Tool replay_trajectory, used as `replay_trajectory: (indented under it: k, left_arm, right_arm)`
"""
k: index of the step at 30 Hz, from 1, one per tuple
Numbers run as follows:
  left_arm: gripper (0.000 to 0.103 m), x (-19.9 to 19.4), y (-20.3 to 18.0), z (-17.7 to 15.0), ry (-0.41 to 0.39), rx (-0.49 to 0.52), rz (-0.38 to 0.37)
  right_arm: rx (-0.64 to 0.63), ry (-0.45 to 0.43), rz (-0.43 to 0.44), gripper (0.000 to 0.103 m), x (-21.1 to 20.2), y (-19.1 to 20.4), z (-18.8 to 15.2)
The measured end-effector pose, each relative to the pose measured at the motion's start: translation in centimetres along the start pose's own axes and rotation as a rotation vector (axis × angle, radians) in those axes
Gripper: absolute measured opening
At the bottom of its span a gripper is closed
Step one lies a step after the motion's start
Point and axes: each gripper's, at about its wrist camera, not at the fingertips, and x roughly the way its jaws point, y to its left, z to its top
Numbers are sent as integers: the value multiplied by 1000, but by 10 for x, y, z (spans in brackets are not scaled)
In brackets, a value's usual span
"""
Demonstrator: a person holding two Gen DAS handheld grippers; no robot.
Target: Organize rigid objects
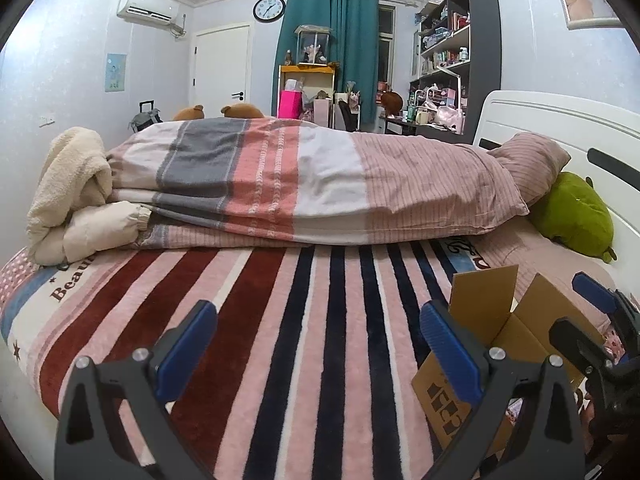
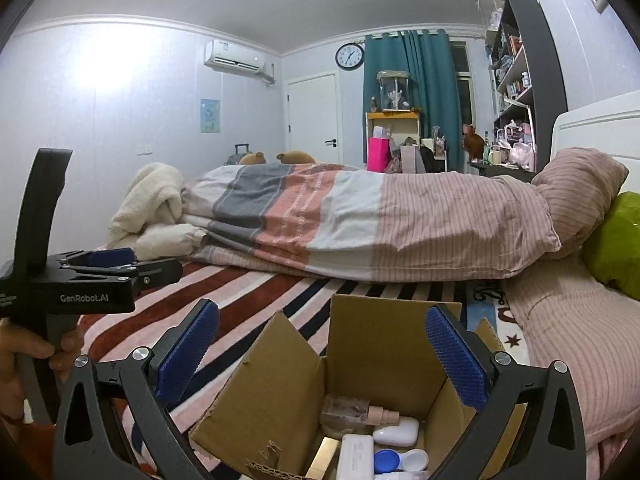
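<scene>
My right gripper [image 2: 322, 354] stood wide open with nothing between its blue pads, hanging just over the open cardboard box [image 2: 372, 352] on the bed. My left gripper [image 1: 318, 350] was spread just as wide and empty, over the bare striped blanket [image 1: 280, 320] beside the box, and the right camera caught my hand [image 2: 24, 360] on its handle. Down in the box lay the small hard things I was sorting: a clear spray bottle [image 2: 352, 412] on its side with a pinkish pump, a white oval case [image 2: 396, 431] just beside it, a flat white box [image 2: 358, 456], a blue-and-white contact lens case [image 2: 400, 460] and a gold-coloured edge of something I could not name. I judged all of them light and stiff, smooth plastic that could slip or squirt out of a hard pinch; the bottle looked the most breakable, so I would take it across its body rather than by the pump. The flat pieces I would pinch across their short sides. The box itself seemed thin, its flaps [image 2: 280, 344] standing up and soft at the folds, better held by a wall than a flap. Beyond it lay a folded quilt [image 2: 360, 220], a cream fleece [image 2: 148, 200], a pillow [image 2: 576, 188] and a green cushion [image 2: 616, 240], then the far wall with its clock [image 2: 349, 56] and teal curtain [image 2: 408, 92].
</scene>
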Motion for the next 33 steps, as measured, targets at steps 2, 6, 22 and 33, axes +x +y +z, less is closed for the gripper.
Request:
replay_trajectory:
  k: [2, 6, 22, 33]
  left_arm:
    - [101, -3, -1, 1, -11, 4, 5]
    - [101, -7, -3, 2, -31, 15, 9]
    - [101, -4, -2, 3, -25, 10, -6]
    - [101, -5, -3, 1, -24, 12, -9]
  right_arm:
    - [0, 6, -3, 103, 3, 2, 0]
    - [17, 9, -3, 103, 4, 4, 2]
    - [33, 21, -17, 103, 2, 3, 1]
    - [38, 41, -28, 103, 3, -1, 0]
